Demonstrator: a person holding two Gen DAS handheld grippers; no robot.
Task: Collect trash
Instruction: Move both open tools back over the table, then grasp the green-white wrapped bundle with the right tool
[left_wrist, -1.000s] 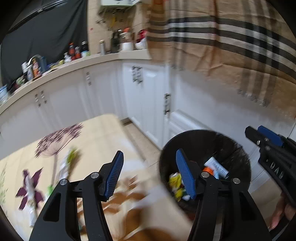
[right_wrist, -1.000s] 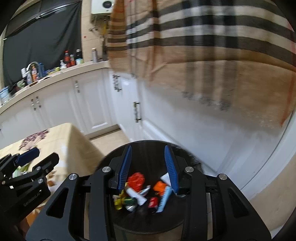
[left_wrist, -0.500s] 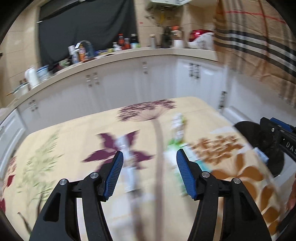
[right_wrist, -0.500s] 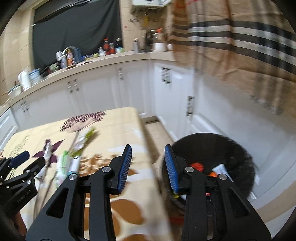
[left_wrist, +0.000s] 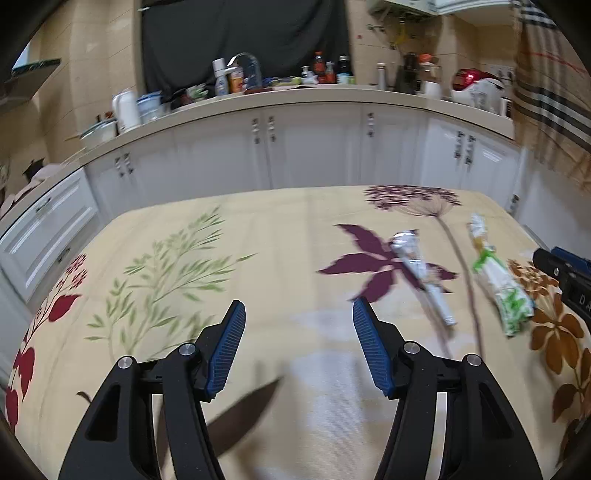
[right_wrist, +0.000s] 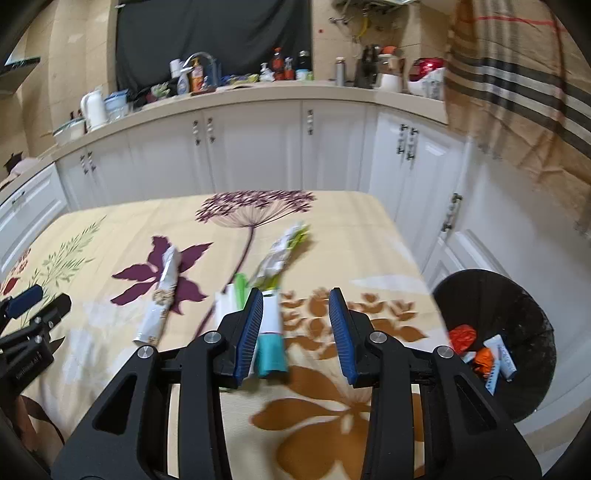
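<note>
Two empty, parted claws (left_wrist: 297, 347) (right_wrist: 295, 330) are held over the worktop (right_wrist: 351, 229), where the teal-capped tube (right_wrist: 271, 332), its long axis running away from the camera, is found just ahead of the right claw, the nearer one.

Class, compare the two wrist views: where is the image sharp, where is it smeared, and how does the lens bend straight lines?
Left wrist view: the left claw is crisp, while the silver wrapper and green-white wrapper smear. Right wrist view: the right claw is sharp, the teal-ended tube blurs, and the bin sits near the dark edge. In both, the countertop bows into an arc.
</note>
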